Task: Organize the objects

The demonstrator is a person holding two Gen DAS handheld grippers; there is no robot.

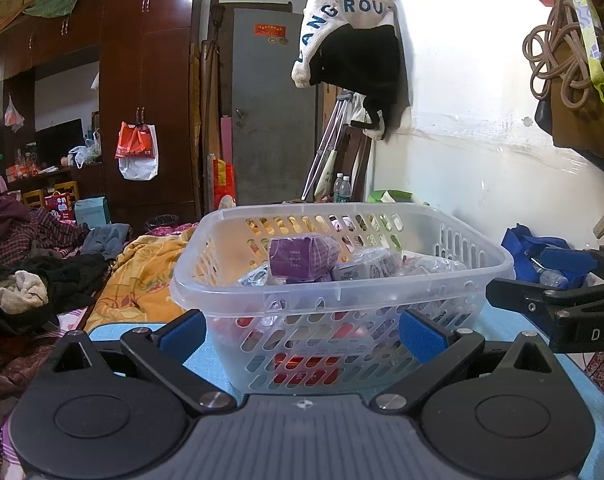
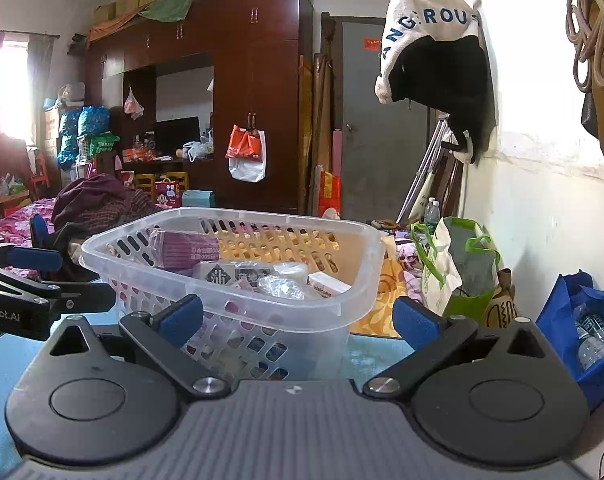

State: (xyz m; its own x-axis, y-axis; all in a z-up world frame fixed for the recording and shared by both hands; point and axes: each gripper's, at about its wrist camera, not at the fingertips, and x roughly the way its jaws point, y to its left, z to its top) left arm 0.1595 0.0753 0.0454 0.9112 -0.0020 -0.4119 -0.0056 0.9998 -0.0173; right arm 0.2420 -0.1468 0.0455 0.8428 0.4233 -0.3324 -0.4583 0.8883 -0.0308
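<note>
A clear plastic basket with slotted walls stands on a light blue surface, straight ahead of both grippers. Inside lie a purple pack, a grey printed pack and clear wrapped items. My left gripper is open, its blue pads spread in front of the basket's near wall with nothing between them. My right gripper is open too, just before the basket's near corner. Each gripper shows at the other view's edge: the right one, the left one.
A blue bag holding a water bottle sits at the right by the white wall. A green-and-white bag stands behind it. A yellow blanket and heaped clothes lie to the left. A jacket and cords hang overhead.
</note>
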